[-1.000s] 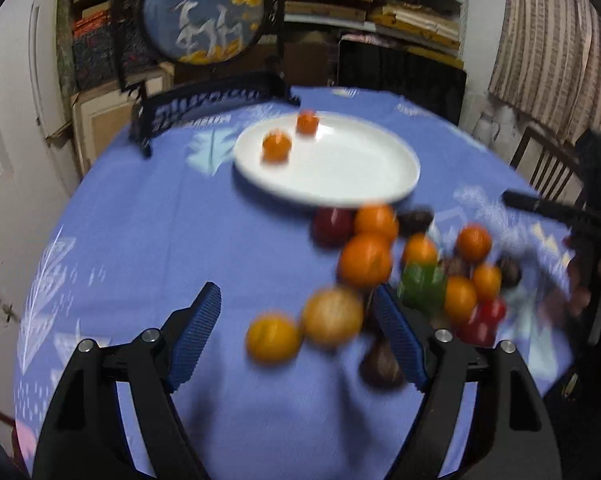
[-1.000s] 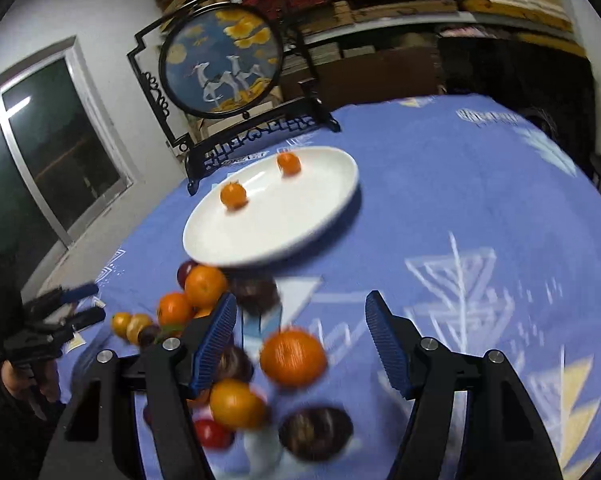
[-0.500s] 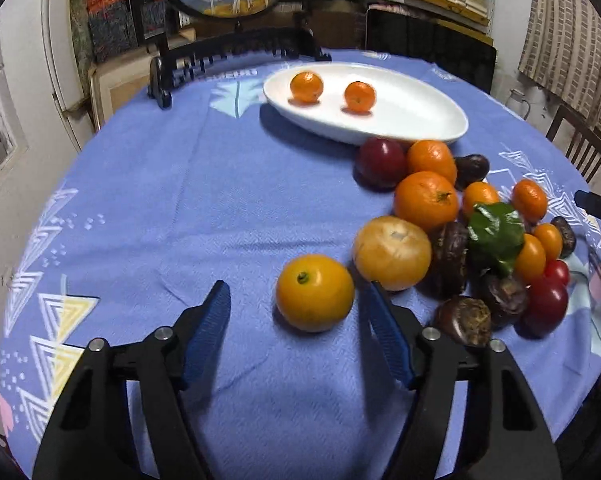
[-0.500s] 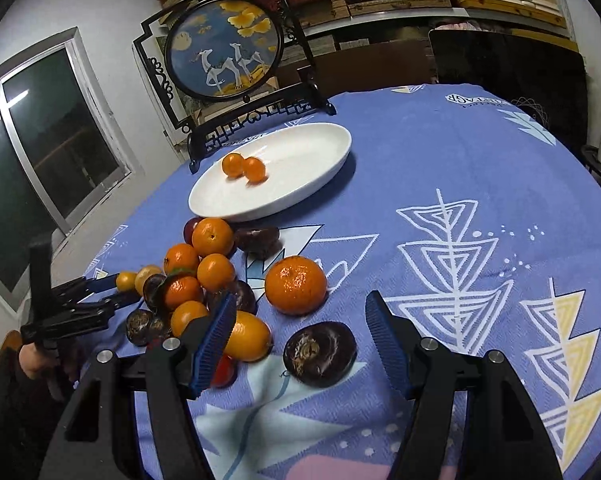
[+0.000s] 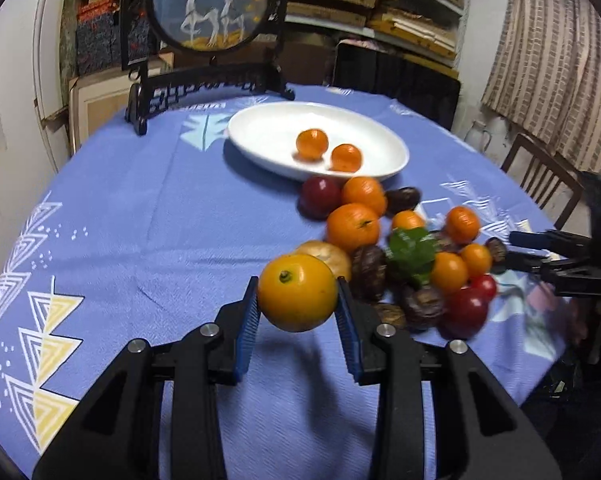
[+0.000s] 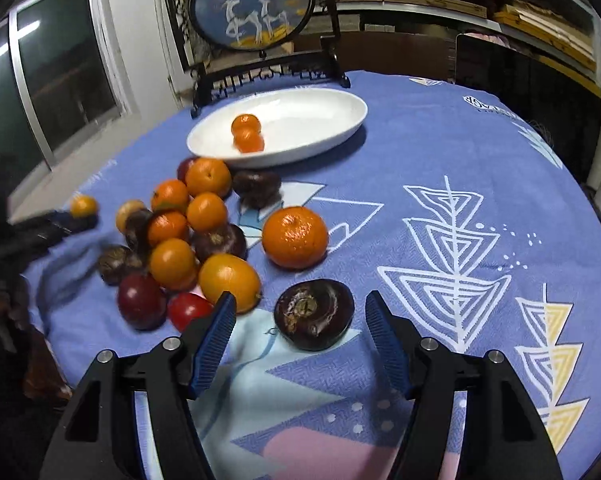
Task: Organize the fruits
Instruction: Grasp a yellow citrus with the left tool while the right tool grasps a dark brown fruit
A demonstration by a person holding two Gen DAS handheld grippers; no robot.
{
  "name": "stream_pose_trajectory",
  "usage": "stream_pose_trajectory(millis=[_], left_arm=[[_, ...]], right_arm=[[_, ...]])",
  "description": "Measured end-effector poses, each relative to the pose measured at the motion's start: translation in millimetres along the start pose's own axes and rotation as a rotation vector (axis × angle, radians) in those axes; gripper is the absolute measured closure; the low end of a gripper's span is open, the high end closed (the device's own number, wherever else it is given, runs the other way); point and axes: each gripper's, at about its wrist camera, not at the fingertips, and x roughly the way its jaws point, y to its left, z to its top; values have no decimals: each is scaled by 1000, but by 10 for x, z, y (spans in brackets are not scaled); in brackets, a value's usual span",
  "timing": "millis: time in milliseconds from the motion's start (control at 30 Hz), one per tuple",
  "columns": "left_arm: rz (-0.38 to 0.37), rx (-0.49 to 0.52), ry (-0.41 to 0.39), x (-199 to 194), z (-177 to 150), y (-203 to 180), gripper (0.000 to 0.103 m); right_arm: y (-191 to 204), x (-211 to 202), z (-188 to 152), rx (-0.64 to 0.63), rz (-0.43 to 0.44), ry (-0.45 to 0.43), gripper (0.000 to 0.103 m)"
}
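My left gripper (image 5: 297,300) is shut on a yellow-orange fruit (image 5: 296,298) and holds it just above the blue tablecloth. A white plate (image 5: 260,136) at the back holds two small oranges (image 5: 312,143). A pile of oranges, dark purple fruits and red fruits (image 5: 400,248) lies between plate and gripper. My right gripper (image 6: 300,312) is open, with a dark purple fruit (image 6: 314,314) between its fingers on the cloth. A large orange (image 6: 295,237) lies just beyond it. The plate (image 6: 320,120) also shows in the right wrist view.
A round embroidered screen on a black stand (image 5: 208,4) stands behind the plate. A wooden chair (image 5: 540,176) is at the table's right edge. Shelves of boxes line the back wall. The left gripper (image 6: 40,228) shows at the left edge of the right wrist view.
My left gripper closed on the yellow-orange fruit and lifted it off the cloth. My right gripper moved forward and down, so the dark purple fruit now sits between its fingers.
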Motion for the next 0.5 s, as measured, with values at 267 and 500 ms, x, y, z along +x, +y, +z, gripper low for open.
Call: stream_pose_trajectory(millis=[267, 500], left_arm=[[-19, 14, -8, -97, -48, -140, 68], [-24, 11, -19, -105, 4, -169, 68]], right_arm=[[11, 188, -23, -13, -45, 70, 57], [-122, -59, 33, 56, 10, -6, 57]])
